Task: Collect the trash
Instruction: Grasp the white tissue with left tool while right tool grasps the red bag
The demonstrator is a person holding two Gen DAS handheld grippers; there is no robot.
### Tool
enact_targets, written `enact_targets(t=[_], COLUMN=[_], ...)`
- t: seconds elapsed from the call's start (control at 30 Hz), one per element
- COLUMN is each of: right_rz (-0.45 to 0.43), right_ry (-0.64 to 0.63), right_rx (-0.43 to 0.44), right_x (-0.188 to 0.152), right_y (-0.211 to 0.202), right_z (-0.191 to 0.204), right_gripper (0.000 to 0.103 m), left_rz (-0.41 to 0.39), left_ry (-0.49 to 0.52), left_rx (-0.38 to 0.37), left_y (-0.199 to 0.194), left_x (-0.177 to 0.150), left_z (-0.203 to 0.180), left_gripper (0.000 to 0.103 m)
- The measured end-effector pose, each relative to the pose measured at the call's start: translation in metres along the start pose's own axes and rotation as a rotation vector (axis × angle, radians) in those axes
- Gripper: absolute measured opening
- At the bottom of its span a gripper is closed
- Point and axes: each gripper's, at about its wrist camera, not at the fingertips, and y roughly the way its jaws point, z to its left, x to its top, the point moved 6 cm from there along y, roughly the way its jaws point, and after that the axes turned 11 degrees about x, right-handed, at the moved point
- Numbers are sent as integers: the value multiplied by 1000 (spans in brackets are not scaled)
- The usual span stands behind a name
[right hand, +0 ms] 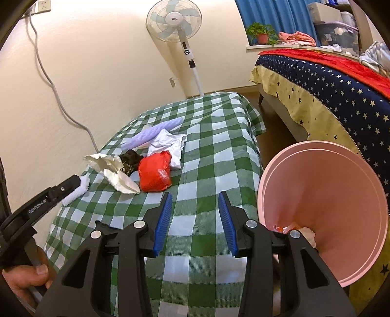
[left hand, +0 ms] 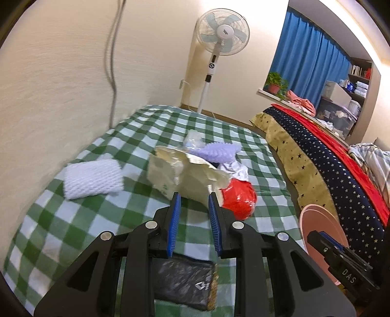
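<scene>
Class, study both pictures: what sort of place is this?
Most likely a bedroom at home: a bed with star-patterned bedding, a standing fan by the wall, and blue curtains at a window.

A torn cream paper bag (left hand: 185,175) lies crumpled in the middle of the checked table (right hand: 209,151), its mouth open. A red plastic bag (right hand: 154,174), bunched into a ball, touches it on the side nearer the bin. Behind them lie crumpled white paper (right hand: 170,143) and a long purple bumpy foam piece (right hand: 151,134). A white foam net sleeve (left hand: 93,179) lies flat near the wall edge. A black wrapper (left hand: 182,282) lies flat near the front edge. The pink bin (right hand: 324,207) stands beside the table, with some scraps inside.
</scene>
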Motion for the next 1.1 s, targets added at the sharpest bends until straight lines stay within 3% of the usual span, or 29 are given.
enact_targets(t=[0.1,0.17,0.63,0.77,0.97,1.1], right_rz=[-3,-1,35,45,56,72], right_ry=[-3,-8,13,14,21,40], right_rx=[8,12,66,80,104,132], right_x=[3,4,14,17,23,27], right_y=[2,4,34,46,66,82], right_z=[0,0,-1,1,7,9], right_gripper=[40,40,41,41,41,41], left_rz=[13,24,74,90,26,7], left_ry=[21,29,46,51,82,74], left_rx=[-12,-14,-26,-34,88,108], left_y=[10,17,50,56,45,40], left_x=[-1,-3,-8,-10,-1,3], left_z=[-11,-17,-30,-29,-19,-14], left_gripper=[25,33,32,8,1,1])
